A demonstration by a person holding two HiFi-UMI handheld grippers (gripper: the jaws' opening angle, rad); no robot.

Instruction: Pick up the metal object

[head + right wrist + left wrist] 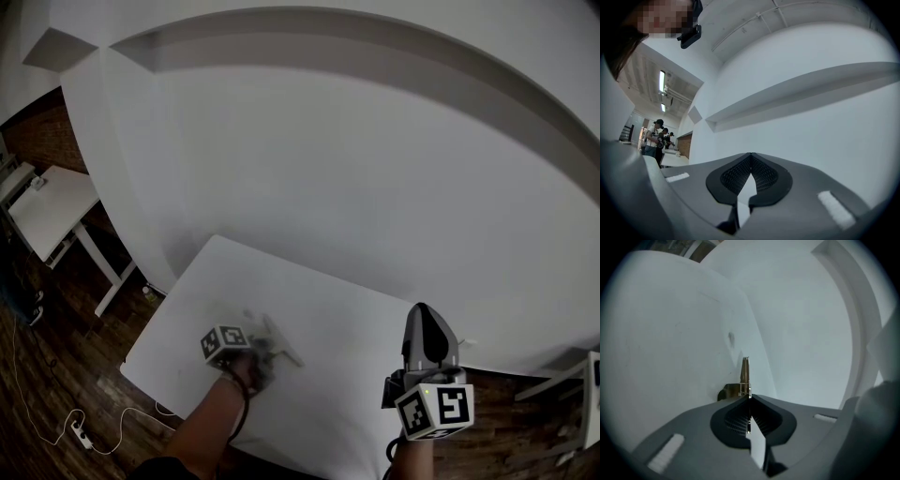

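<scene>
The metal object (745, 373) is a thin, shiny, brass-coloured piece that sticks out past the tips of my left gripper (749, 396), whose jaws are shut on it. In the head view the left gripper (255, 354) is blurred and low over the white table (328, 375), with the metal object (281, 343) showing pale beside it. My right gripper (428, 323) is held upright at the table's right front. In its own view the right gripper (750, 153) is shut with nothing between the pads and points at the white wall.
The table stands against a white wall (375, 187). A second white desk (47, 202) is at the far left. A power strip (80, 433) with a cable lies on the wooden floor. Several people (656, 136) stand far off in the right gripper view.
</scene>
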